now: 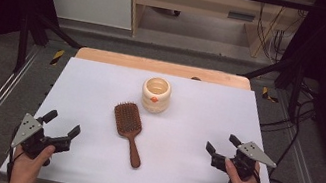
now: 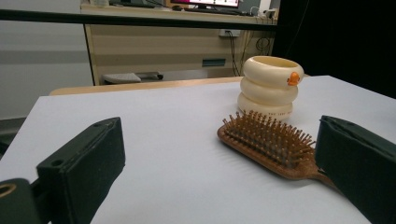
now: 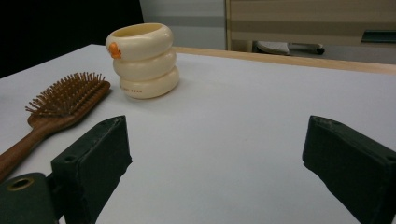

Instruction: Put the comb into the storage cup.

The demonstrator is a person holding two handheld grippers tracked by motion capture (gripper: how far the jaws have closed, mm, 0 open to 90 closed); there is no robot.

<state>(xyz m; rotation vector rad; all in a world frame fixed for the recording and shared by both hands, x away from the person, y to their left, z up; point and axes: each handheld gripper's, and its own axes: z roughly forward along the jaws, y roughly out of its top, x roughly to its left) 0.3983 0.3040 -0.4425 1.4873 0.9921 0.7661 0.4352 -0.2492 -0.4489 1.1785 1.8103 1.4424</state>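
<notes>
A wooden paddle hairbrush point(image 1: 127, 130) lies bristles up at the middle of the white table point(image 1: 101, 85), handle toward the near edge. Just beyond it stands a cream ribbed cup point(image 1: 156, 94) with an orange mark; its small print is unreadable. The left gripper point(image 1: 61, 129) and the right gripper point(image 1: 223, 145) rest apart near the near corners, jaws spread wide, holding nothing.

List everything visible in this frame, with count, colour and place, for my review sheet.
hairbrush: one, brown wood, bristles up, table centre, handle toward the person.
ringed cup: one, cream with an orange mark, upright just beyond the brush head, apart from it.
table: one, white top, wooden strip at the far edge.
shelving: one, pale wood, beyond the table.
left gripper: one, black, open, near-left corner, holding nothing.
right gripper: one, black, open, near-right, holding nothing.
</notes>
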